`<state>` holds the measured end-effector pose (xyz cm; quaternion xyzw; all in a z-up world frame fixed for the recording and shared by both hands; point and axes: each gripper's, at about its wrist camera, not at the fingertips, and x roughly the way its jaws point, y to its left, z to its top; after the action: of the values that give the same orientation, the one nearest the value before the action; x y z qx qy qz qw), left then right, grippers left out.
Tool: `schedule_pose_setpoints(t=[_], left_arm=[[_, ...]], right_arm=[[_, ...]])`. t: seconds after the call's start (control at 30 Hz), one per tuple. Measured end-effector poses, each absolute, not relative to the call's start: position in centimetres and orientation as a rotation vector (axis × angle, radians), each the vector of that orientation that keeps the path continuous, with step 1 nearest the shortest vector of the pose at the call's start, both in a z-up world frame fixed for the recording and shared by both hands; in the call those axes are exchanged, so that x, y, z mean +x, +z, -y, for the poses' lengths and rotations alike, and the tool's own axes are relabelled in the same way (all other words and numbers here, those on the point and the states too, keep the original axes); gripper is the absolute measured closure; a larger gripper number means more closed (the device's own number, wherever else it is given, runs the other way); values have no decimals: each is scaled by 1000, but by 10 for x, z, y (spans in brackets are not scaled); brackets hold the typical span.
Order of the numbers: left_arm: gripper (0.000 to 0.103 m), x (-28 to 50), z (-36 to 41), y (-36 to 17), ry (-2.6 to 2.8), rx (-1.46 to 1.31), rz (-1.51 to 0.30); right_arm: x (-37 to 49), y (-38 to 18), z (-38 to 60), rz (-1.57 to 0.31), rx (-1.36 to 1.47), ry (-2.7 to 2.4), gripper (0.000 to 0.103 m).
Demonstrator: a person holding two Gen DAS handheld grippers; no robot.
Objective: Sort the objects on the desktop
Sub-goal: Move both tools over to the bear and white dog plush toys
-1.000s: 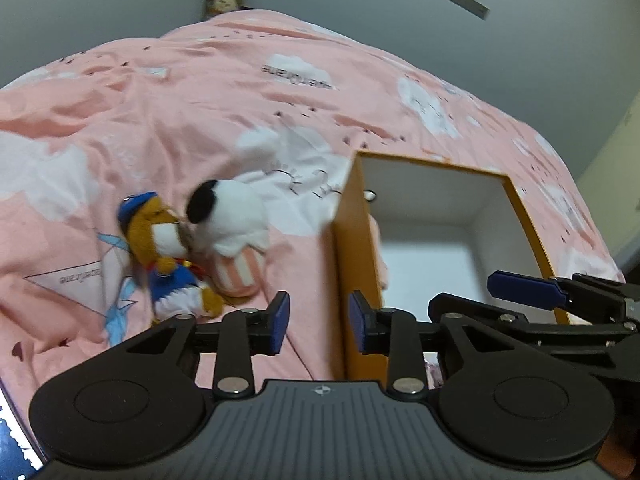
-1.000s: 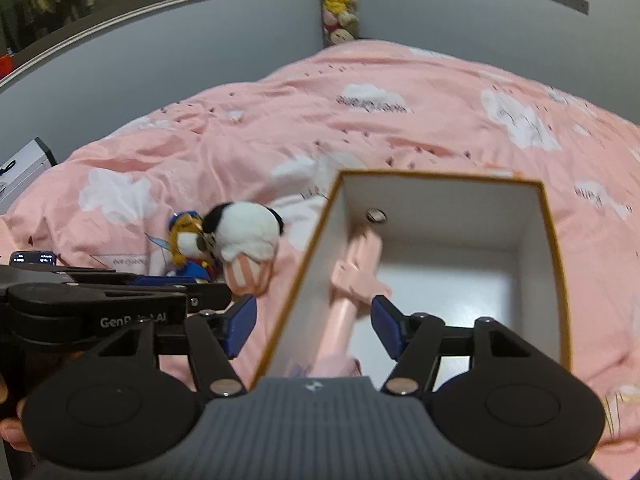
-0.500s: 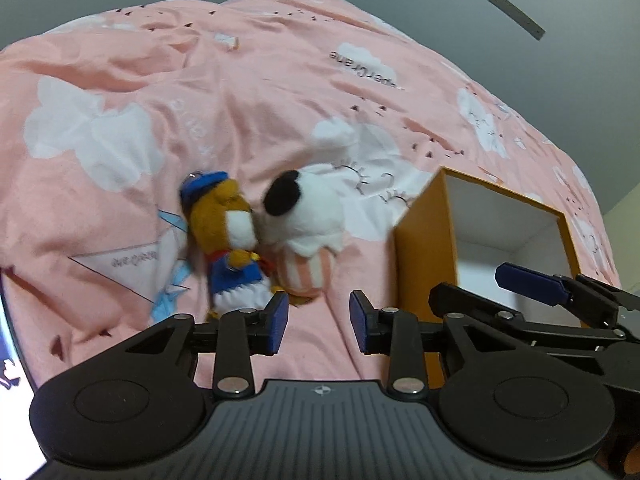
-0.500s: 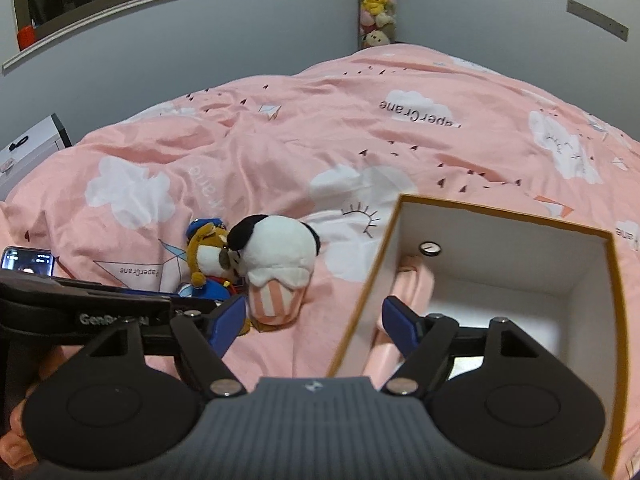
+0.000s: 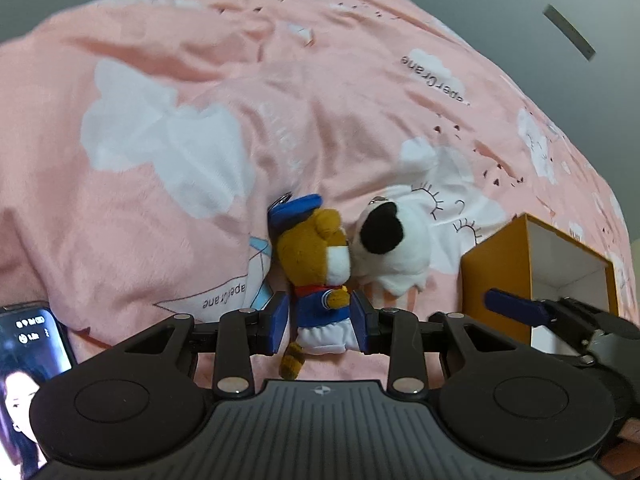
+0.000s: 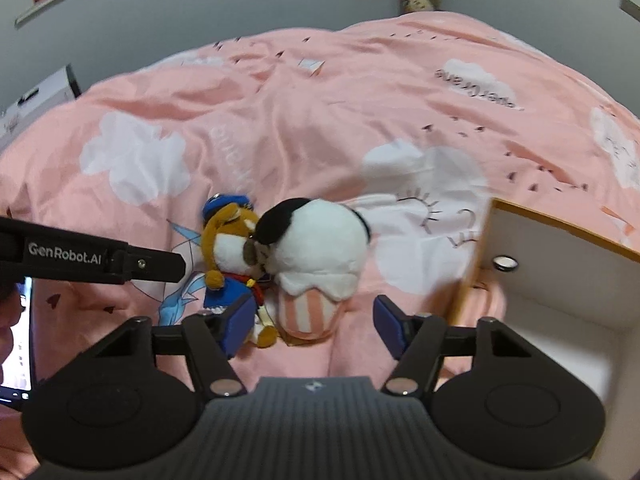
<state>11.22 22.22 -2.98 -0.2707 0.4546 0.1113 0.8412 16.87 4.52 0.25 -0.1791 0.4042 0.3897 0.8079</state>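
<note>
- While the left gripper (image 5: 319, 322) straddles the sailor bear plush (image 5: 318, 276) with its blue pads spread on either side of the blue-suited body, nothing is clamped yet; whether the pads already touch the fabric I cannot tell.
- Sitting on the pink bedspread (image 5: 168, 208), the bear lies just left of the orange box (image 5: 500, 276), its head pressed against the white dog plush in a striped cup (image 5: 390, 248).
- Over that dog plush, the right gripper (image 6: 316, 326) hangs released, jaws wide, with the striped cup between its pads; it holds nothing.
- To close well, I judge the left pads should bite the bear's torso, not the loose leg below, so the toy does not swing or slip.
- Because the two toys touch, lifting the bear straight up from the bedspread should avoid dragging the dog plush along.
- Inside the box a pink object (image 6: 480, 304) already rests by the near wall, so the bear should go beside it.
- Left of the bear, a lit phone (image 5: 28, 380) lies at the frame edge, clear of the grasp.
</note>
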Motion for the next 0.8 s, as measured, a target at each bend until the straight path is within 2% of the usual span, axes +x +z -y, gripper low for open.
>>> schedule_pose_setpoints(t=[0.2,0.3,0.47,0.7,0.73,0.8], left_arm=[[65,117,-227,-34,270,-559,-957],[65,117,-232,-34,289,-559,-944],[65,119,-236,-36,317,-552,-938],[65,125,-227,-45,280,-543,-958],[65,126,-226,-46,273,-541,-961],[65,129,-223,-50,264,-541,-969]], right_arm=[[171,-16,-79,-846,-470,844,46],[170,-22,-91,-838,-502,847,54],[163,-27,-104,-799,-548,860,57],[176,-40,-105,-767,-609,757,55],[181,-43,-103,-784,-604,742,50],[193,-48,-98,-855,-546,746,47]])
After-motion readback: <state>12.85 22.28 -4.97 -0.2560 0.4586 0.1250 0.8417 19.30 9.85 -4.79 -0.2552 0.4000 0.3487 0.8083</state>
